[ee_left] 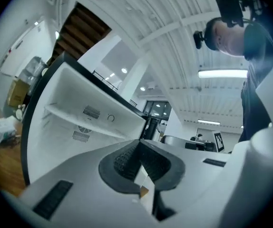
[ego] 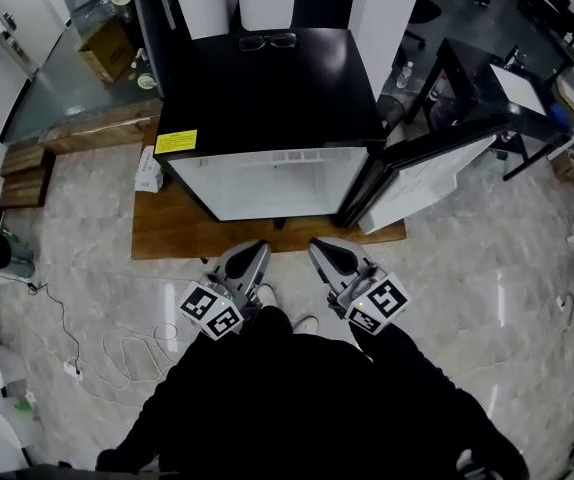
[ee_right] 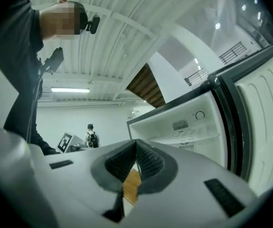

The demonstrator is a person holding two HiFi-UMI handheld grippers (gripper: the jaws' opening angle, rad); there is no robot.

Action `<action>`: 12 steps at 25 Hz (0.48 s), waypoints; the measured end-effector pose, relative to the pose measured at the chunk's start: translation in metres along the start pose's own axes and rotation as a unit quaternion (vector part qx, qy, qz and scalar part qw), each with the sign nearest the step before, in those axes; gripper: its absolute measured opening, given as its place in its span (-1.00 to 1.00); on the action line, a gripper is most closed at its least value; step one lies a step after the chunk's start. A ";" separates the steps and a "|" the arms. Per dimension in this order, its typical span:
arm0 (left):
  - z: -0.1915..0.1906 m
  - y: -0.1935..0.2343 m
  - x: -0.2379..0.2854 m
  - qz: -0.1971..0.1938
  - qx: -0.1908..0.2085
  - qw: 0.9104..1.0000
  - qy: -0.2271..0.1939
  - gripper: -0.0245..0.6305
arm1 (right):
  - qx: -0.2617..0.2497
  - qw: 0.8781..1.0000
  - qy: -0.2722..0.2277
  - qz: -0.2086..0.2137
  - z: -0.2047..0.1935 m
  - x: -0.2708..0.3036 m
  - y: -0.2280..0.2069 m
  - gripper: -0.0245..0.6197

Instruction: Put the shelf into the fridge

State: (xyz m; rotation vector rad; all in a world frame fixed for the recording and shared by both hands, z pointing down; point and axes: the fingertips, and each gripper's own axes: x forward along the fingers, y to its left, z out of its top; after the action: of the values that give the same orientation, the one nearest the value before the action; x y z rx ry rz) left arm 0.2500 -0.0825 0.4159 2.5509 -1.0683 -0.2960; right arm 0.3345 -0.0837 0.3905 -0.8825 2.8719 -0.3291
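A small black fridge point(ego: 267, 98) stands on a wooden board with its door point(ego: 427, 173) swung open to the right. Its white inside point(ego: 267, 183) faces me. The white shelf point(ee_left: 79, 122) sits across that compartment, below the vent grille and the dial; the right gripper view shows the shelf point(ee_right: 189, 136) too. My left gripper point(ego: 250, 255) and right gripper point(ego: 322, 251) hang side by side close to my body, short of the fridge front and pointing level at it. The left gripper point(ee_left: 139, 144) and the right gripper point(ee_right: 136, 144) are both shut, pads together, with nothing between them.
A pair of glasses point(ego: 267, 40) lies on the fridge top. The wooden board point(ego: 167, 228) reaches out to the left, with a white box point(ego: 148, 168) at its edge. Cables point(ego: 117, 353) trail over the floor at left. A black table point(ego: 487, 78) stands behind the open door.
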 end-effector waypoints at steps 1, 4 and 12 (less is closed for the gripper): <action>0.001 -0.008 0.000 0.000 0.022 1.000 0.003 -0.91 | -0.007 1.000 0.004 0.008 -0.001 -0.003 0.006 -0.90; 0.000 -0.027 -0.001 -0.003 0.064 0.998 0.013 -0.91 | -0.019 1.000 0.015 0.019 -0.003 -0.009 0.016 -0.90; -0.013 -0.044 -0.012 0.015 0.099 0.994 0.049 -0.91 | -0.067 0.995 0.051 0.048 -0.014 -0.019 0.037 -0.90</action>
State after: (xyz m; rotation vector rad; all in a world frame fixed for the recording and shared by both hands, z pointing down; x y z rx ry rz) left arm 0.2739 -0.0420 0.4114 2.6869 -1.1502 -0.0593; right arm 0.3275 -0.0407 0.3959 -0.7641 3.0478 -0.1792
